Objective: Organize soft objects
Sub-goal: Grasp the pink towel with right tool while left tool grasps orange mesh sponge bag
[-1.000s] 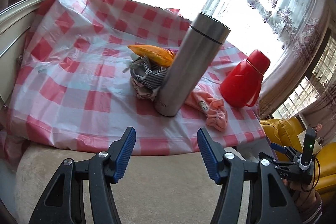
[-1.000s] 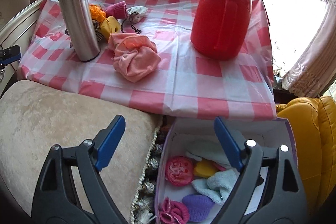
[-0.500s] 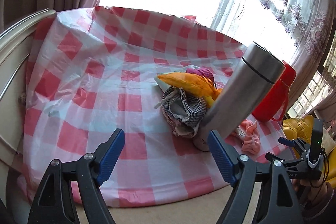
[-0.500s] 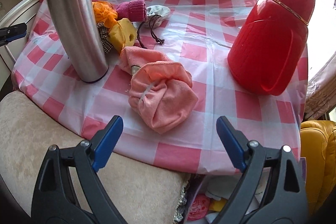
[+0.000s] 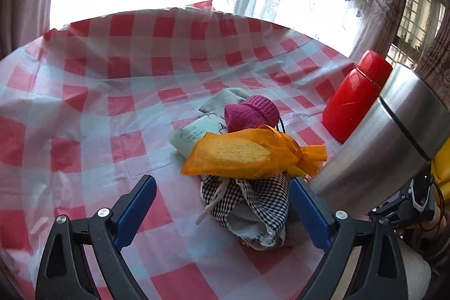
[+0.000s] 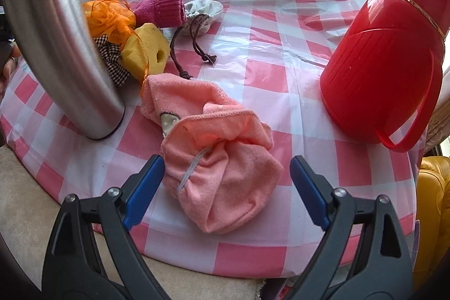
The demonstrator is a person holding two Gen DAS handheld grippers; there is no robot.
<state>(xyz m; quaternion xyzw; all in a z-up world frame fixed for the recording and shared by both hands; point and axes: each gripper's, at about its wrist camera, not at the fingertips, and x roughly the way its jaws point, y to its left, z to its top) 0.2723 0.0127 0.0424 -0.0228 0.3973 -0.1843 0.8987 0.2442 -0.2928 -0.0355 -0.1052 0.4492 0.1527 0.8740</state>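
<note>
Soft objects sit in two groups on the checked tablecloth (image 6: 267, 75), near the front edge.

Grp 1 — pink towel pouch (image 6: 222, 176), lying alone, closest to the rim. Right gripper (image 6: 226, 187) brackets it: jaws released, spread wide, one blue pad each side, neither touching cloth as far as visible. Looks like a pre-grasp setup; the pouch is the easiest pick since nothing rests on it.

Grp 2 — a heap: checked drawstring pouch (image 5: 247, 204) at the bottom, orange mesh bag w/ yellow sponge (image 5: 239, 156) on top, magenta knit item (image 5: 253, 114) and pale pouches behind. Left gripper (image 5: 222, 210) is also released, jaws wide, straddling the checked pouch. Pulling that one first would likely tip the sponge bag off.

Obstacles: steel flask (image 5: 379, 156) stands upright just beside the heap, v. close to the left gripper's right pad — contact can't be ruled out. Red jug (image 6: 385, 52) stands well apart from the pink pouch, handle toward the table edge.

Room: open cloth to the left of the heap and between pink pouch and jug. Pink pouch nearly reaches the table rim, w/ beige upholstery (image 6: 33, 201) below — straight lift-back looks unobstructed. The flask is the main knock-over risk for both tools.
</note>
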